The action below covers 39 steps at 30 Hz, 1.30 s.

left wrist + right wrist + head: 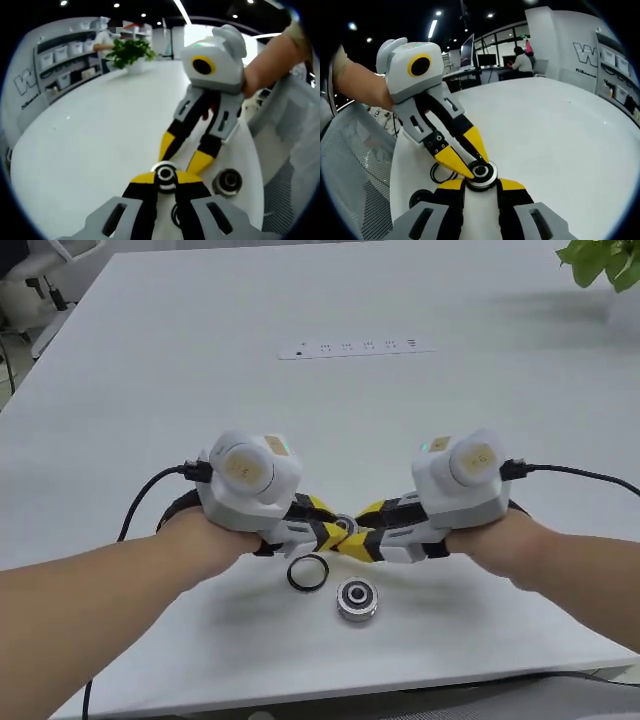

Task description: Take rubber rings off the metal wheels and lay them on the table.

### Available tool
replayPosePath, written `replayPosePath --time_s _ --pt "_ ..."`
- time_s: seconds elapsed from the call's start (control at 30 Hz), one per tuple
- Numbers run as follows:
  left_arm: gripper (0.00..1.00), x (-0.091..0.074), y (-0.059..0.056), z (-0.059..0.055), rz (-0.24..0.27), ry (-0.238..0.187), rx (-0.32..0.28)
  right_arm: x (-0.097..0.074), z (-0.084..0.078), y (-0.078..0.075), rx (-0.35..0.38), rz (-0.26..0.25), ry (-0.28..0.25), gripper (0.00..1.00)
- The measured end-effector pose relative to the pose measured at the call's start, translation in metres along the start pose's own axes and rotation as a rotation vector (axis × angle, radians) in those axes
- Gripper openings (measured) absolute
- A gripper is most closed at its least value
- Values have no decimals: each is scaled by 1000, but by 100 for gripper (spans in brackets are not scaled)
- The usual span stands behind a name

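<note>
Pinching one metal wheel with left gripper, fingers closed on its rim. Clamped from the opposite side by right gripper, fingers likewise tight on the same wheel. Held in the air just above white table, near its front edge, dark band visible round the rim in right gripper view. Lying flat on table directly below: loose black rubber ring, with second metal wheel just beside it, not touching. Farther back: power strip, plant at far right corner
</note>
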<state>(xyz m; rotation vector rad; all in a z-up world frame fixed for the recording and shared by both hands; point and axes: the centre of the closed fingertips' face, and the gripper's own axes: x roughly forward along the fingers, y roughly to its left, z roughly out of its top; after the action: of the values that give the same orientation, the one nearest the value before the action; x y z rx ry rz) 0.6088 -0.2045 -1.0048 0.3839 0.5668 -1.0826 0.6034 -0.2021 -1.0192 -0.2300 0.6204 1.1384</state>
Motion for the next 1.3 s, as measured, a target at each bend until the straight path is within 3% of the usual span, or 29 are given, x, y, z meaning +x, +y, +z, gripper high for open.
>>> replayPosePath --time_s 0.37,0.5,0.7,0.9,1.3 --pt "13 0 -1 1 6 -2 -8 -4 -5 -1 -6 -1 18 17" --pt "13 0 -2 1 8 -2 -10 -7 -10 -4 -11 -8 34 7" --pt "13 0 -3 2 13 -1 -13 -6 -9 -4 1 -10 34 5" --pt "13 0 -2 1 16 0 -10 -9 -8 -6 57 -21 30 0" --pt "13 2 1 0 27 3 -13 -17 -4 -6 171 -32 0 0"
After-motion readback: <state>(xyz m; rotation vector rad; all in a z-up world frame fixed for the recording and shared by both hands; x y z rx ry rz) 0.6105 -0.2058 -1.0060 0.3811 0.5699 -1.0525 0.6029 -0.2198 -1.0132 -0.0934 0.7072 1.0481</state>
